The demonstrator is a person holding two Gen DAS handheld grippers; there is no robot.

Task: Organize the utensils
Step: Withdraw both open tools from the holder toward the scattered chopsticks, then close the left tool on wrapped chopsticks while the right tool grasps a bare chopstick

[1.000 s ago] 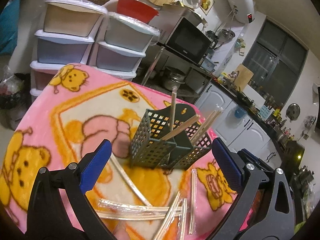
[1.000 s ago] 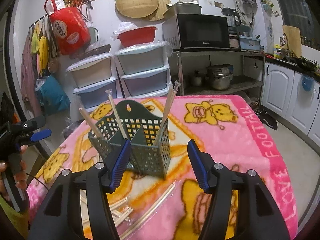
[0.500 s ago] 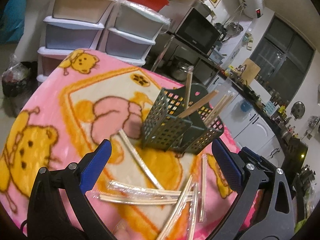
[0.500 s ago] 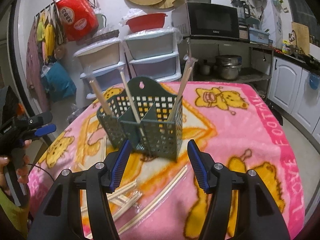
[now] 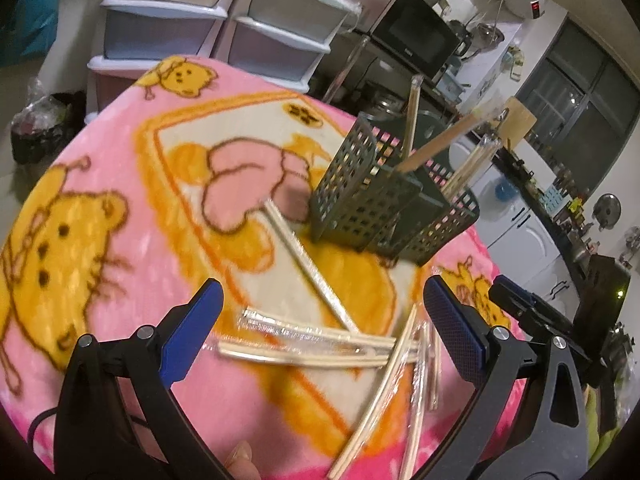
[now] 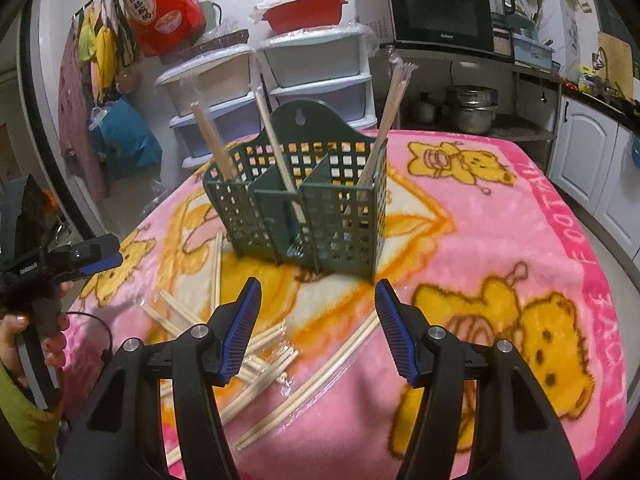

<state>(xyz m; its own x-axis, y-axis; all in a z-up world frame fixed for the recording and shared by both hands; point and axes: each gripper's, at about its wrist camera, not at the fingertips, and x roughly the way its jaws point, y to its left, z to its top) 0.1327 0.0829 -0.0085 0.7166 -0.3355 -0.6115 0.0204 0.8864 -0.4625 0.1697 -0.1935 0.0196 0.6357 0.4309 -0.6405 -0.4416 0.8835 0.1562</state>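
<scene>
A dark green slotted utensil caddy stands upright on the pink bear blanket, with wrapped chopstick pairs sticking up from its compartments. Several more wrapped chopsticks lie scattered on the blanket in front of it. My left gripper hangs open just above those loose chopsticks, nothing between its blue pads. My right gripper is open too, empty, a little short of the caddy and over one long chopstick pair.
Plastic drawer units and a microwave on a metal rack stand behind the table. White kitchen cabinets line the right side. The left gripper held by a hand shows at the left edge of the right wrist view.
Both grippers have sunk toward the blanket and tipped downward; the caddy and loose chopsticks now look closer and larger. Jaws stayed as wide as before.
</scene>
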